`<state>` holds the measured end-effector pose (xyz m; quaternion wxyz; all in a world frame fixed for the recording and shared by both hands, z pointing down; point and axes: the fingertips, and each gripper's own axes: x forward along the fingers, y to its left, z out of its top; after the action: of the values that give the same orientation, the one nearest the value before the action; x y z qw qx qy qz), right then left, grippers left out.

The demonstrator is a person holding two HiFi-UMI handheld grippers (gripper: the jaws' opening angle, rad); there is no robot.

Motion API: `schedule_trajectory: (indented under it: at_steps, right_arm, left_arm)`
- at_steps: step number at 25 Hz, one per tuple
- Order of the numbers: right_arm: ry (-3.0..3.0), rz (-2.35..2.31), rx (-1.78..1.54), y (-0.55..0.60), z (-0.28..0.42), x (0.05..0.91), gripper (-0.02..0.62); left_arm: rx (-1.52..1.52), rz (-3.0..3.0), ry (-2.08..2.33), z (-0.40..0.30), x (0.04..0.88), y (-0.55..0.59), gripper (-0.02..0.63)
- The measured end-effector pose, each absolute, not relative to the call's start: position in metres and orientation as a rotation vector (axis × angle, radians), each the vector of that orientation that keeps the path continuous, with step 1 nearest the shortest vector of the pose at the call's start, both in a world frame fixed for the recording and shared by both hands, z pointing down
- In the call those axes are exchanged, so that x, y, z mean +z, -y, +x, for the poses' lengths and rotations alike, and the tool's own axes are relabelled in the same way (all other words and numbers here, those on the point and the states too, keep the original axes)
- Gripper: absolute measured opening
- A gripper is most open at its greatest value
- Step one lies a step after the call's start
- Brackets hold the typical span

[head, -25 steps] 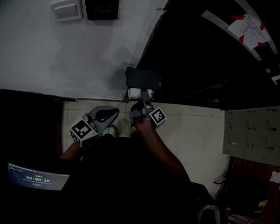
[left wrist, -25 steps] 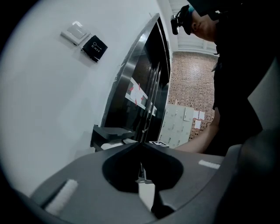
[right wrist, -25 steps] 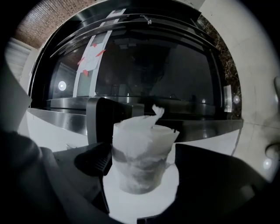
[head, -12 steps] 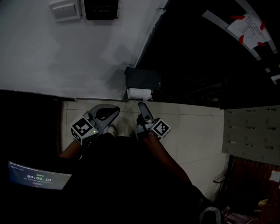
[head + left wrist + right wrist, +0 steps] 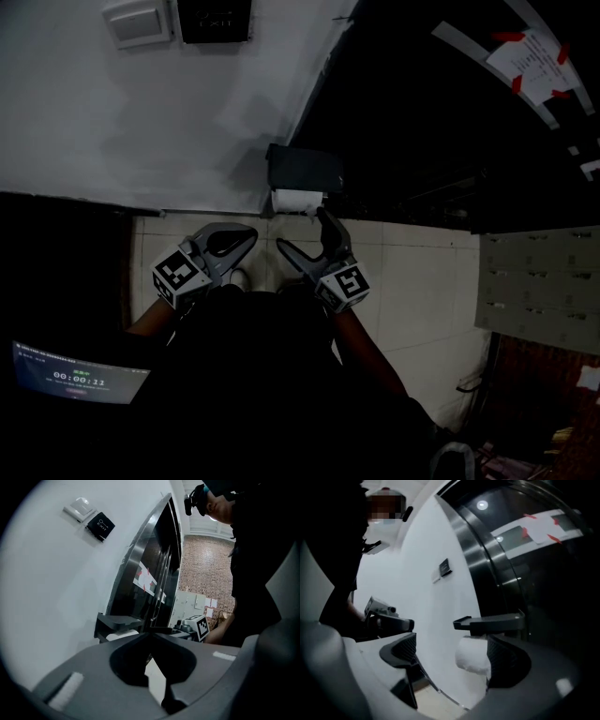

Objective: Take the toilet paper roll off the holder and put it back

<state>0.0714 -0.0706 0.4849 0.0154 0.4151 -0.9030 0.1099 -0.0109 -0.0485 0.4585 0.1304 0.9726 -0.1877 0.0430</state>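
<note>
We find the toilet paper roll [image 5: 298, 200] seated in the wall holder [image 5: 305, 169] | right gripper [image 5: 302, 232] spread wide, empty, near the roll; its own view tucks the roll's edge behind one jaw | left gripper [image 5: 246, 236] pinched closed, plain only in its own view

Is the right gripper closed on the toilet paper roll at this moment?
No, the fingers of the right gripper stand wide apart, and the toilet paper roll is on the holder beyond them.

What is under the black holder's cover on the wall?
The white toilet paper roll sits directly beneath the holder cover; whatever carries the roll is hidden by both.
</note>
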Motion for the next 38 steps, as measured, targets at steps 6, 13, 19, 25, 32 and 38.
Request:
schedule_trajectory:
  at_steps: [6, 13, 19, 25, 32, 38]
  right_arm:
    - [2.879, 1.176, 0.268, 0.065, 0.058, 0.457, 0.467]
    - [2.991, 1.121, 0.237, 0.056, 0.057, 0.427, 0.024]
    - [2.96, 1.104, 0.225, 0.058, 0.055, 0.43, 0.0]
    - [2.96, 1.067, 0.205, 0.056, 0.048, 0.429, 0.002]
    - [2.97, 1.041, 0.221, 0.055, 0.041, 0.429, 0.001]
    - [2.957, 1.029, 0.248, 0.054, 0.037, 0.434, 0.001]
  left_arm:
    - [0.125, 2.83, 0.545, -0.011, 0.458, 0.049, 0.0]
    - [0.132, 2.836, 0.538, -0.008, 0.46, 0.049, 0.0]
    - [0.134, 2.838, 0.537, -0.007, 0.458, 0.051, 0.0]
    - [0.133, 2.835, 0.53, -0.004, 0.457, 0.05, 0.0]
    - [0.134, 2.835, 0.536, -0.007, 0.454, 0.052, 0.0]
    - [0.137, 2.828, 0.535, -0.007, 0.456, 0.051, 0.0]
